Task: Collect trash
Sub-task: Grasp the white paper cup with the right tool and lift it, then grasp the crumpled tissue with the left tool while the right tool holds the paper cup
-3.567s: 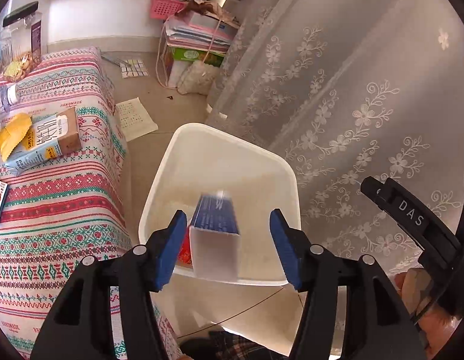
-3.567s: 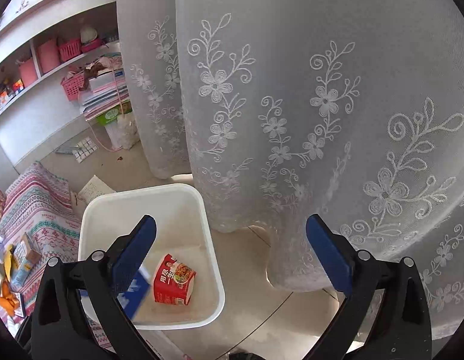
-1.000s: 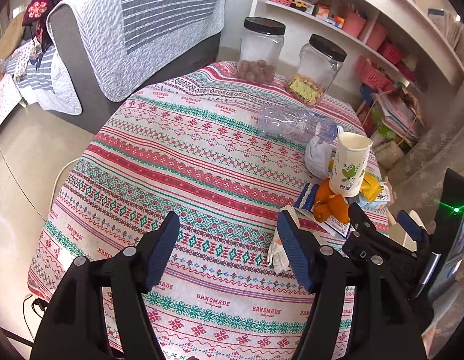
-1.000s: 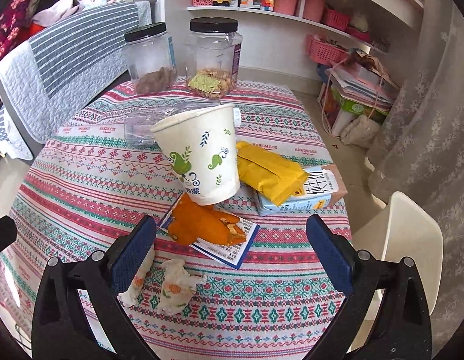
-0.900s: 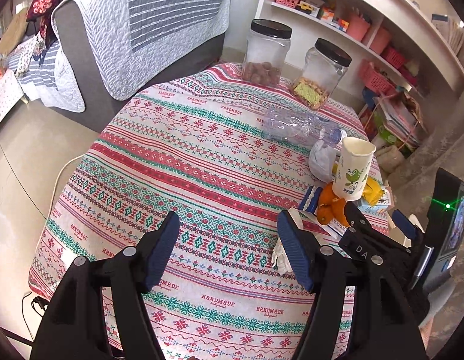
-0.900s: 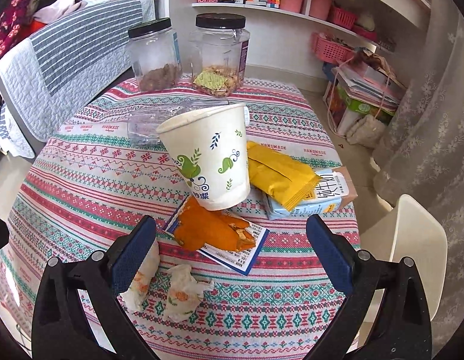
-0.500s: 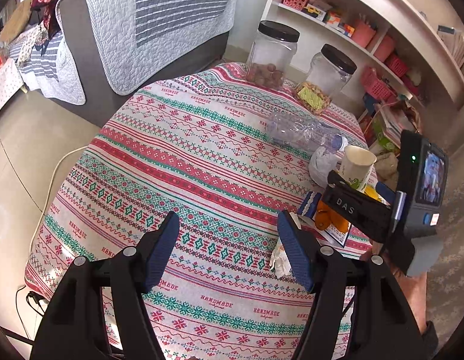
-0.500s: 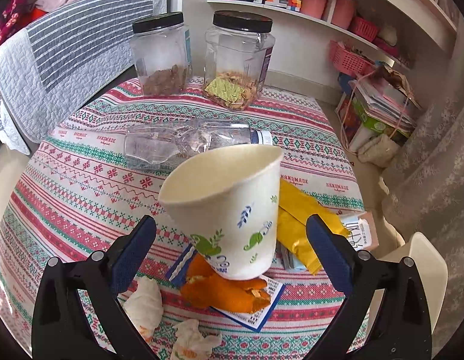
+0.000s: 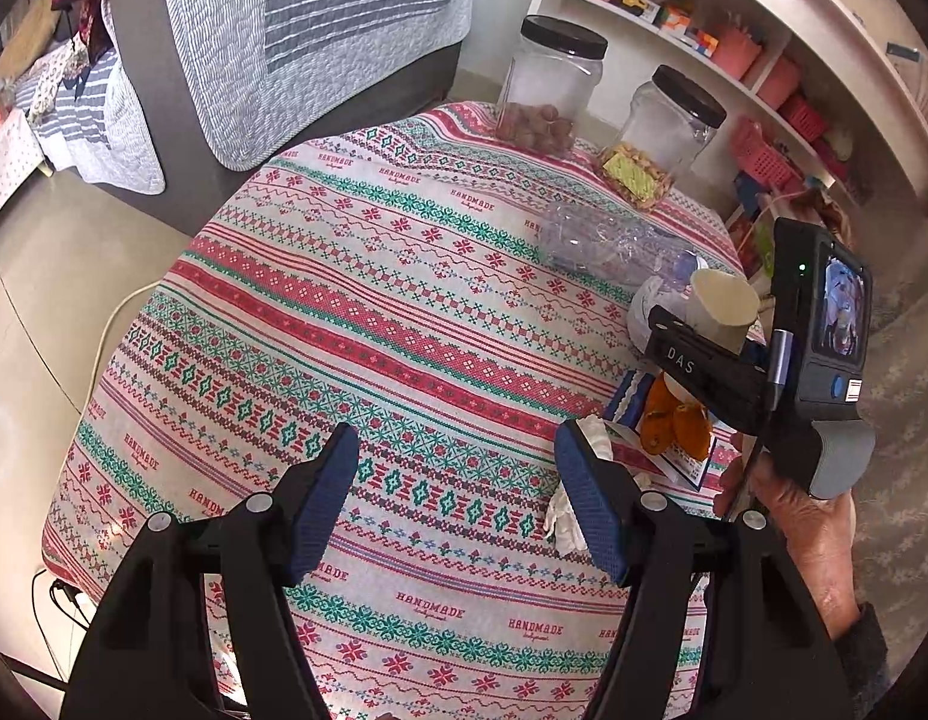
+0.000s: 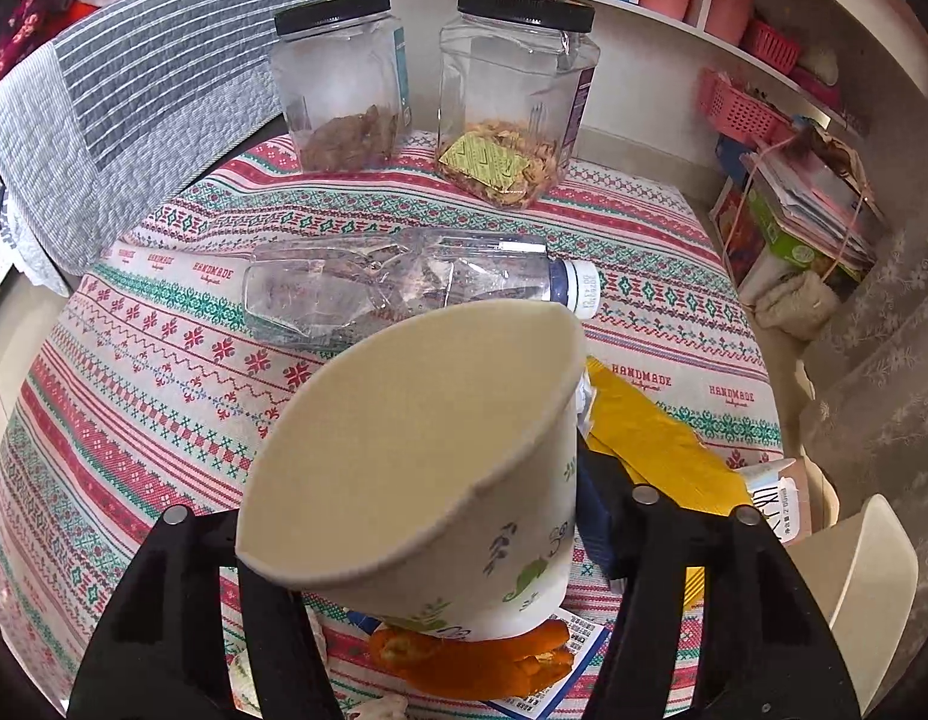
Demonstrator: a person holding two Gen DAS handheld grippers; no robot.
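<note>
A white paper cup (image 10: 416,432) with green leaf prints stands on the patterned tablecloth (image 10: 164,360). My right gripper (image 10: 428,546) has it between its jaws, which are closing. The pads press its sides and the rim is squeezed into a pointed oval. In the left wrist view the same cup (image 9: 719,306) shows behind the right gripper (image 9: 701,369). My left gripper (image 9: 458,498) hovers open over bare cloth, and a crumpled tissue (image 9: 569,516) lies just beside its right finger. Orange peel (image 10: 464,654) on a printed leaflet lies under the cup.
A crushed clear bottle (image 10: 392,288), a yellow wrapper (image 10: 644,438) and a carton (image 10: 776,498) lie around the cup. Two black-lidded jars (image 10: 344,78) (image 10: 518,96) stand at the far edge. A white bin (image 10: 872,588) sits on the floor at the right. A sofa stands at the left.
My right gripper moved forward onto the paper cup and its jaws came in on it, squeezing the rim out of round. The left gripper has hardly moved.
</note>
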